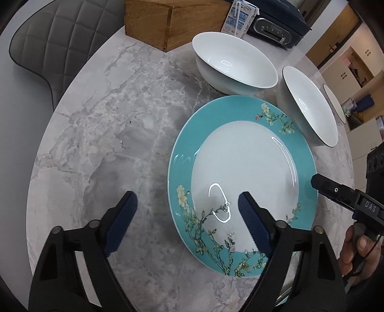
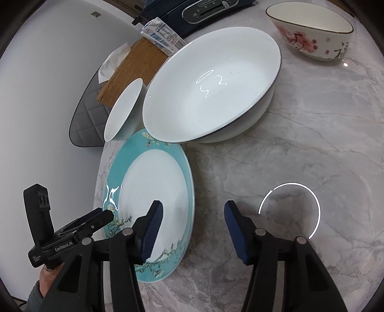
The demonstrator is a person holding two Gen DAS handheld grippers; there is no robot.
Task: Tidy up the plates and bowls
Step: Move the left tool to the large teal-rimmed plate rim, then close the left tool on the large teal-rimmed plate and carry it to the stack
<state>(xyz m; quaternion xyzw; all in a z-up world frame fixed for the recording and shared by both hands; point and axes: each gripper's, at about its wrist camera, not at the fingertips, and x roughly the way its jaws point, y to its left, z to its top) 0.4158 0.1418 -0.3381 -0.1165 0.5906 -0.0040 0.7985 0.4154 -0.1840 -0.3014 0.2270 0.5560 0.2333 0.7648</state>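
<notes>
The left hand-held gripper (image 1: 187, 223) is spread wide, nothing between its blue pads; one pad hangs over the bare marble surface (image 1: 100, 134), the other over the near rim of the teal plate (image 1: 242, 177). In the left wrist view the plate lies flat on the surface at about 3 o'clock from centre. A white bowl (image 1: 234, 63) stands at 12 o'clock from the plate, just beside its far rim, and a larger dark-rimmed bowl (image 1: 309, 105) sits at 2 o'clock, also close to the rim; whether either touches the plate cannot be told.

The right hand-held gripper (image 2: 193, 230) is likewise spread and empty, its left pad above the plate's white centre (image 2: 156, 182), its right pad over bare surface. In that view the large bowl (image 2: 211, 88) fills the 12 o'clock area, the white bowl (image 2: 124, 110) is at 10 o'clock, and a blossom-painted bowl (image 2: 312, 31) stands well apart at 1 o'clock.

Behind the bowls are a wooden box (image 1: 172, 21), a milk carton (image 1: 238, 18) and a dark appliance (image 1: 276, 26). A grey chair (image 1: 57, 45) stands at 10 o'clock beyond the surface's edge.
</notes>
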